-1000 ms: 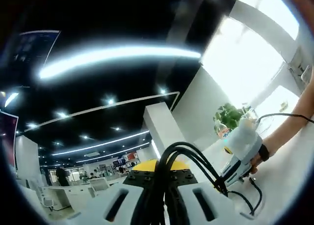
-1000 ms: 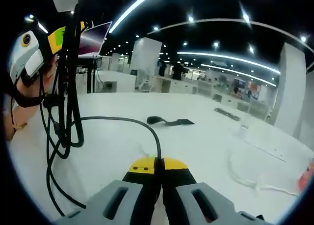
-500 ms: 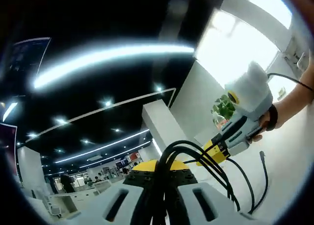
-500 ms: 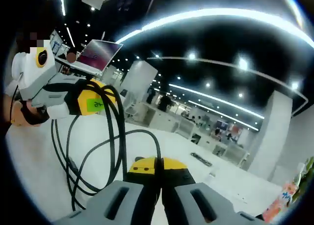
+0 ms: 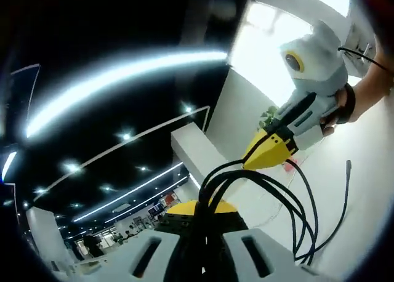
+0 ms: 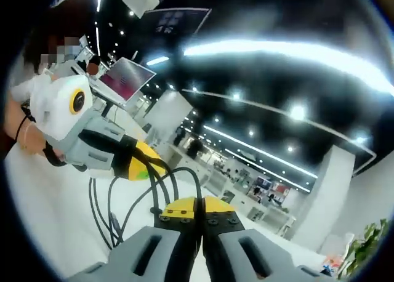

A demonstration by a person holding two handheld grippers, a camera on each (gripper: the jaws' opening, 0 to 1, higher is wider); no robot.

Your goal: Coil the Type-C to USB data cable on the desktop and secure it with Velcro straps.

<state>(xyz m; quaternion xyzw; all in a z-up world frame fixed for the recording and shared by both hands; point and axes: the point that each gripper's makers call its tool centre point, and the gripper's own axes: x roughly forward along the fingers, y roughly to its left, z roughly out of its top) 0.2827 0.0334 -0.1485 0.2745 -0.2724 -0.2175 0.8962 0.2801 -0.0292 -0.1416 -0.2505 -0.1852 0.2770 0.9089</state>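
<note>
In the left gripper view, the left gripper (image 5: 203, 217) pinches several strands of the black cable (image 5: 289, 202), whose loops arc up and to its right, then hang toward the white desk (image 5: 369, 171). The right gripper (image 5: 271, 151) hovers just above the loops.

In the right gripper view, the right gripper (image 6: 198, 211) is pressed together on the cable (image 6: 184, 174); loops dangle to its left below the left gripper (image 6: 138, 165), with open desk (image 6: 37, 214) beneath.

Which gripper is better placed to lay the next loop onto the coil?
Probably the right gripper: it is shut on a free run of the cable, while the left gripper is shut on the gathered loops and should keep holding them.
</note>
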